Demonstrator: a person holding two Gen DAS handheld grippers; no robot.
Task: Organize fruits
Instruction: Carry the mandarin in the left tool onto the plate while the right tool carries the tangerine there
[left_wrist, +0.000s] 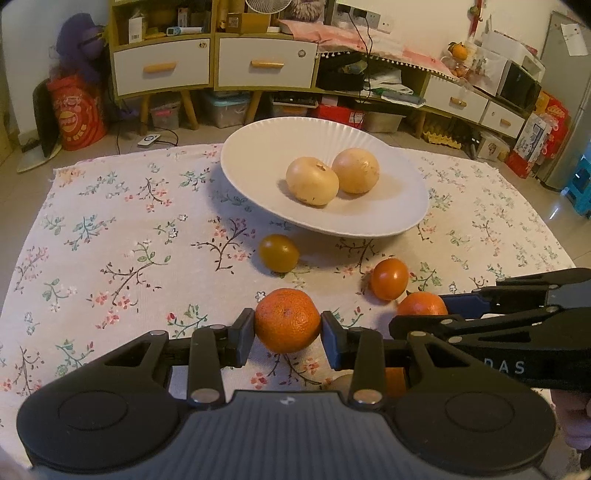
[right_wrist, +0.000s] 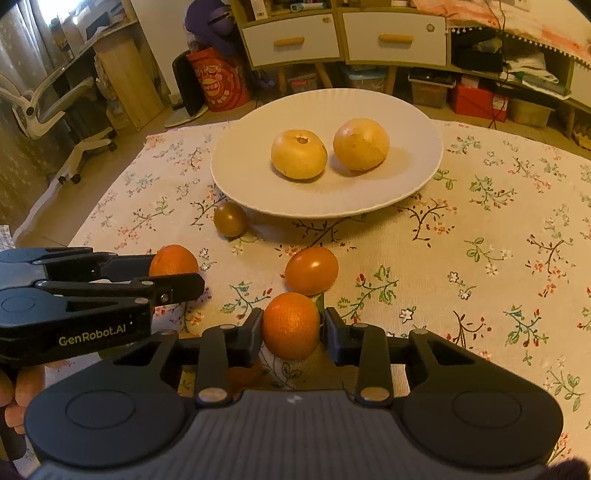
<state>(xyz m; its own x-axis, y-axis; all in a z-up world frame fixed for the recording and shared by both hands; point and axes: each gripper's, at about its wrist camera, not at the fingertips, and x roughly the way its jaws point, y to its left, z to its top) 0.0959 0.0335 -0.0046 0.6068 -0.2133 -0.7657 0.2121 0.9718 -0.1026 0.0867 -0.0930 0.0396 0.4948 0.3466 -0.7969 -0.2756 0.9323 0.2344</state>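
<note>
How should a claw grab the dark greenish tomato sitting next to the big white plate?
Grip the greenish tomato across its round middle, one finger on each side, coming down from above and the near side. It is smooth and egg-like, so a low or off-centre pinch would probably squirt it away. The white plate rim hangs close behind it, so keep the fingers off that side.

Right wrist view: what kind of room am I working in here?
Probably a lived-in home room: a floral tablecloth under a white plate, wooden drawer cabinets behind, an office chair at left.
</note>
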